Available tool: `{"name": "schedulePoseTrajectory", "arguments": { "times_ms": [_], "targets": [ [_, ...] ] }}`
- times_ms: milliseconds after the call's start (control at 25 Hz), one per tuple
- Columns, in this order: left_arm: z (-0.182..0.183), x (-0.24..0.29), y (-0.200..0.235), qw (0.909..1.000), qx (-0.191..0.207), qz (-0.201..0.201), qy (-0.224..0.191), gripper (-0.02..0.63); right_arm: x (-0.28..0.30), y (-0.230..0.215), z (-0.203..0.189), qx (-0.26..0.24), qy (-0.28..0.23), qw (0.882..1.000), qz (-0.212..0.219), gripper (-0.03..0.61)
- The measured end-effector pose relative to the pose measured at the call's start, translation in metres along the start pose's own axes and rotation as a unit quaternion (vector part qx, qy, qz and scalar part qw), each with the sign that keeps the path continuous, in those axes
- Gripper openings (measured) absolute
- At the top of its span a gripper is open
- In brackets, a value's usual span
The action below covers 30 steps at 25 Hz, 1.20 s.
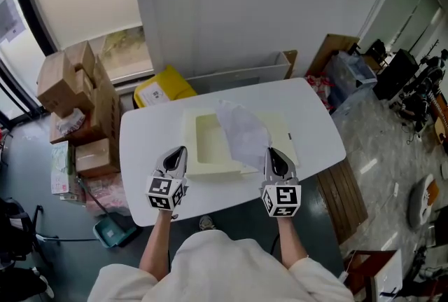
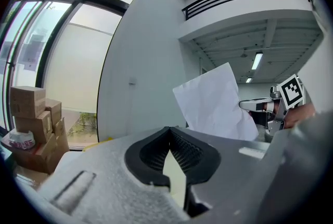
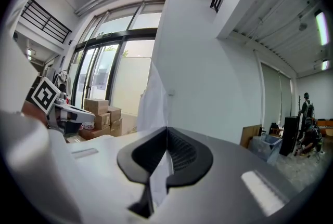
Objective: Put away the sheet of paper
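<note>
A white sheet of paper (image 1: 243, 131) stands raised over an open cream folder (image 1: 208, 141) on the white table (image 1: 143, 132). My right gripper (image 1: 275, 155) is shut on the sheet's lower right edge; in the right gripper view the paper (image 3: 154, 98) runs edge-on up from the shut jaws (image 3: 166, 133). My left gripper (image 1: 179, 155) is at the folder's left front edge, and a cream strip of the folder (image 2: 175, 176) is pinched between its jaws (image 2: 170, 133). The left gripper view shows the paper (image 2: 217, 104) and the right gripper (image 2: 264, 109) beyond it.
Stacked cardboard boxes (image 1: 75, 94) and a yellow box (image 1: 165, 87) stand on the floor left of and behind the table. A wooden bench (image 1: 343, 197) sits at the table's right front. A green dustpan (image 1: 112, 229) lies on the floor at the left front.
</note>
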State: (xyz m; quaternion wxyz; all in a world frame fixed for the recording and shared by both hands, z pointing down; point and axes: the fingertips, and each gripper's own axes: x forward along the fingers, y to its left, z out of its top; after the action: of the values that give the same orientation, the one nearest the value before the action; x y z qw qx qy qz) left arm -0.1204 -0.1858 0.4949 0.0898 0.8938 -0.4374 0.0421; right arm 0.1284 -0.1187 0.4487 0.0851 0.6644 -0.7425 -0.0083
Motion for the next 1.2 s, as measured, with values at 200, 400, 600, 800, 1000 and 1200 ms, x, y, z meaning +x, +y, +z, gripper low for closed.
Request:
{"name": "schedulePoseTrajectory", "arguments": {
  "times_ms": [200,400,600,800,1000,1200],
  "targets": [
    [0.003,0.031,0.015,0.9999,-0.009,-0.013,0.001,0.005,0.032,-0.005,0.006,-0.006,0.000,1.000,-0.006,0.005],
    [-0.003,0.050,0.026,0.9997,-0.020,-0.013,0.010,0.005,0.052,-0.008,0.003,-0.005,0.008,1.000,-0.008,0.005],
    [-0.009,0.059,0.032,0.9996,-0.021,-0.009,0.016,0.005,0.061,-0.010,-0.005,0.003,0.015,1.000,-0.006,0.005],
    [-0.015,0.064,0.034,0.9995,-0.019,0.008,0.025,0.005,0.068,-0.014,-0.015,0.011,0.022,1.000,0.010,0.005],
    [-0.021,0.071,0.032,0.9987,-0.016,0.031,0.036,0.005,0.076,-0.020,-0.023,0.023,0.026,0.999,0.033,0.005],
    [-0.028,0.077,0.020,0.9977,-0.013,0.044,0.051,0.005,0.080,-0.028,-0.035,0.031,0.036,0.997,0.058,0.005]
  ]
}}
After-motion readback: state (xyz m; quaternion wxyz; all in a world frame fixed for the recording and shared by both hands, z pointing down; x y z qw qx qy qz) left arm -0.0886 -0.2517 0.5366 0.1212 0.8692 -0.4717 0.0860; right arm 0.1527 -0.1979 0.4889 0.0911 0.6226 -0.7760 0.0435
